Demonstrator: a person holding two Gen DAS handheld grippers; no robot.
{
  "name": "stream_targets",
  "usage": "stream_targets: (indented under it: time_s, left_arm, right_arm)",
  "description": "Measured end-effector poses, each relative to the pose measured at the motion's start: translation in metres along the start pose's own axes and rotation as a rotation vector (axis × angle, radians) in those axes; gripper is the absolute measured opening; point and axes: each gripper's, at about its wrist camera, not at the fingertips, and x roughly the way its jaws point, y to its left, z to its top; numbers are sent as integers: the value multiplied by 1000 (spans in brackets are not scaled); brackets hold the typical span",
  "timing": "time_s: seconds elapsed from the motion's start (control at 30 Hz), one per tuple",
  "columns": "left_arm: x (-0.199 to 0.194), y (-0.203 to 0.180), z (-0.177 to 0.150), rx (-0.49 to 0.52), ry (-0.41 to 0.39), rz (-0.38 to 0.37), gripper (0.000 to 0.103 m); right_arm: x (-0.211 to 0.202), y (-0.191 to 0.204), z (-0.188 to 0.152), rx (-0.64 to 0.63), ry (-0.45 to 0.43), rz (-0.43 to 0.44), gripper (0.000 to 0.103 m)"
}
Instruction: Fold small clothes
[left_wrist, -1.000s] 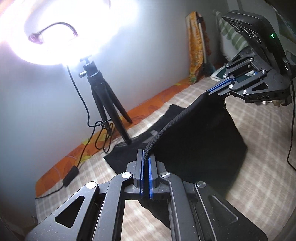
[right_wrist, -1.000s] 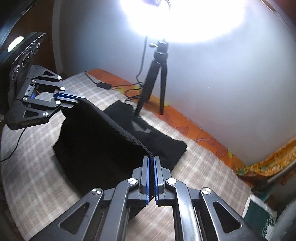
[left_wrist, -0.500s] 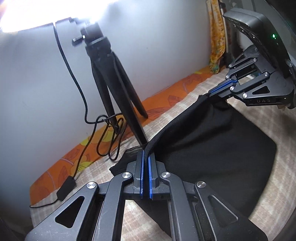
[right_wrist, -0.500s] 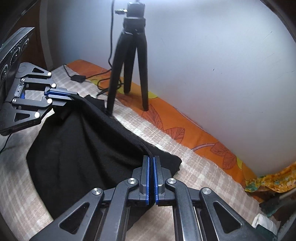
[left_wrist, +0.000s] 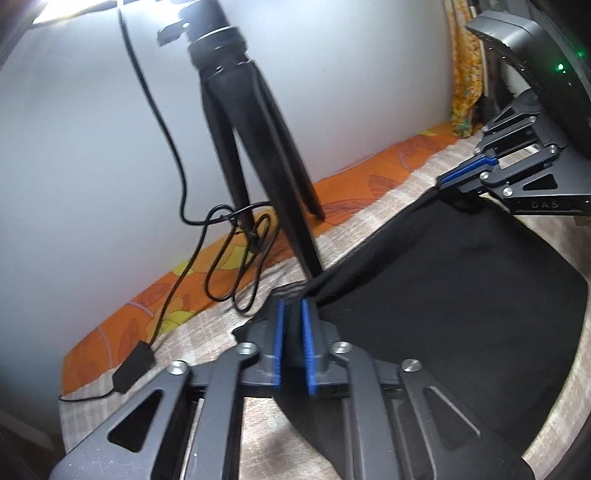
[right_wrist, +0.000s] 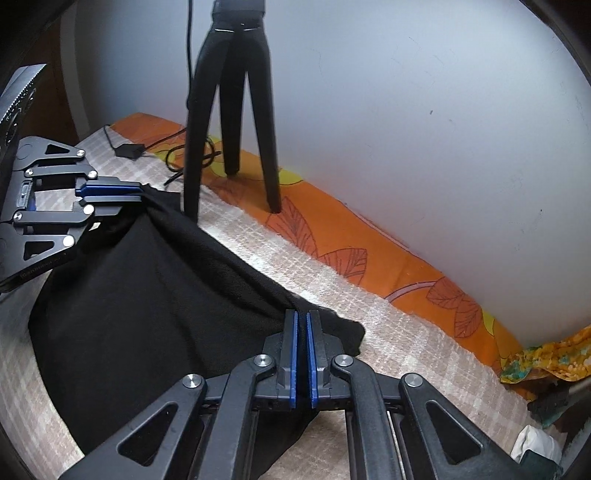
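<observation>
A black garment lies folded on a checked bed cover, its far edge stretched between my two grippers. My left gripper is low at the cloth's left corner; its blue pads have parted a little, with the cloth still between them. It also shows in the right wrist view. My right gripper is shut on the garment's right corner, low by the bed surface. In the left wrist view the right gripper pinches the far corner.
A black tripod stands on the bed just beyond the cloth's edge, also seen in the right wrist view. Its cable and adapter lie left. An orange sheet borders the white wall. Yellow patterned cloth sits right.
Both grippers carried the garment's edge forward and down toward the tripod, laying the cloth folded on the bed. The left gripper's pads have opened slightly.
</observation>
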Motion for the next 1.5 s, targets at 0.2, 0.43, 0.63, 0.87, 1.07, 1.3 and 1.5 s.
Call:
stream_targets:
  time_s: [0.2,0.43,0.63,0.87,1.07,1.3,1.5]
  left_arm:
    - [-6,17,-1,-62,-19,70,32]
    - [-30,54,-9,-213,-56,11,45]
    - [-18,71,-30,-408,16,-313,63]
    - [4,78,-41,-536,66,-377,63]
    - [19,76,-41,-557,75,-345,55]
    - [23,92,-44,-628,40,-357,41]
    - [24,88,-44,-603,44,-383,41]
  right_arm:
    - [-2,-23,-4,118,-20,15,26]
    - [-12,-50,-26,293,-36,133,46]
    - [-14,-71,-48,475,-76,305,64]
    - [2,-75,-49,514,-50,380,64]
    - [16,-74,-48,531,-46,394,64]
    - [15,-76,-45,524,-62,406,64]
    - [17,-74,-42,519,-79,412,63]
